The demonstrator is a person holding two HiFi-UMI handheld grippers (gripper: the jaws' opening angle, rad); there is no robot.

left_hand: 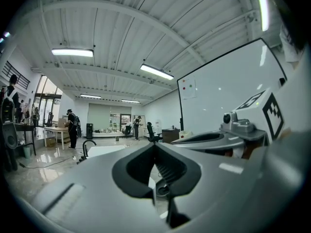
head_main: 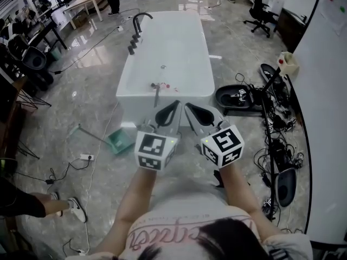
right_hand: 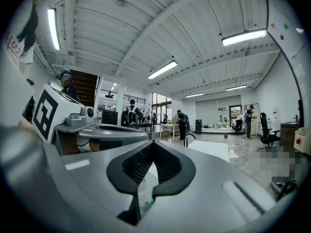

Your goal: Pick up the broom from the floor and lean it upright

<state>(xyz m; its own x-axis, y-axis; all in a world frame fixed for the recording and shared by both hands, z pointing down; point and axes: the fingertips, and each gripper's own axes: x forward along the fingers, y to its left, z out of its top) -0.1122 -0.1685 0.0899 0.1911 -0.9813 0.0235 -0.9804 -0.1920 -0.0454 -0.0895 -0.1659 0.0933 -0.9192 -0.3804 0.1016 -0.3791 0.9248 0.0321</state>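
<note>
Your dark hair (head_main: 238, 240) is closest, at the bottom of the head view. Past it, your two arms reach out side by side. Your left gripper (head_main: 176, 103) is squeezed tight with nothing in it. Your right gripper (head_main: 188, 105) is pinched together too, and it holds nothing. Both point at the white bathtub (head_main: 179, 42). The broom (head_main: 118, 141) lies flat on the floor to the left of your left gripper, its green head near the tub's corner.

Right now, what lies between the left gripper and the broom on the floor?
In the head view, only bare floor separates the left gripper from the broom.
</note>
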